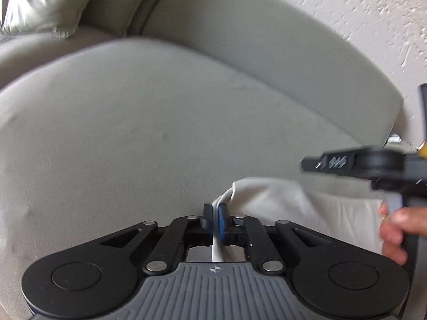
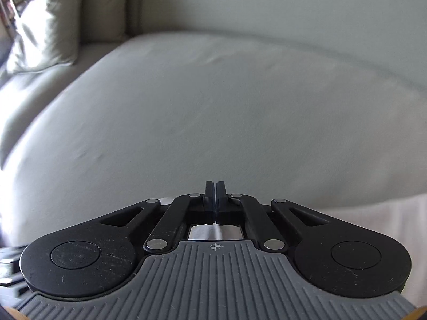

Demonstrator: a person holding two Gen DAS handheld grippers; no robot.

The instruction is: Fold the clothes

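**Pale garment pinched by the left gripper over a grey sofa seat**

In the left wrist view, the left gripper (image 1: 215, 214) is seen closed on a fold of a pale cloth garment (image 1: 280, 202); the fabric is clamped between the two pads, and a thin white strip of it shows below them, behind the jaws. From the pinch, the garment spreads toward 3 o'clock across the front edge of the grey sofa cushion (image 1: 160, 122), where it lies bunched and creased. At 3 o'clock in the same view, the right gripper (image 1: 355, 161) is seen from the side, blurred, above the far part of the garment, with a person's hand (image 1: 395, 229) wrapped on its handle just below.

In the right wrist view, the right gripper's (image 2: 215, 192) jaws are shown pressed together. Whether any cloth is caught between them cannot be told, though a pale strip shows behind them. A pale stretch of the garment (image 2: 373, 213) lies at 4 o'clock. The sofa backrest (image 2: 267, 5) runs along 12 o'clock, and a light throw pillow (image 2: 45, 24) is propped at 10 o'clock. A textured white wall (image 1: 360, 8) is visible at 1 o'clock in the left view.
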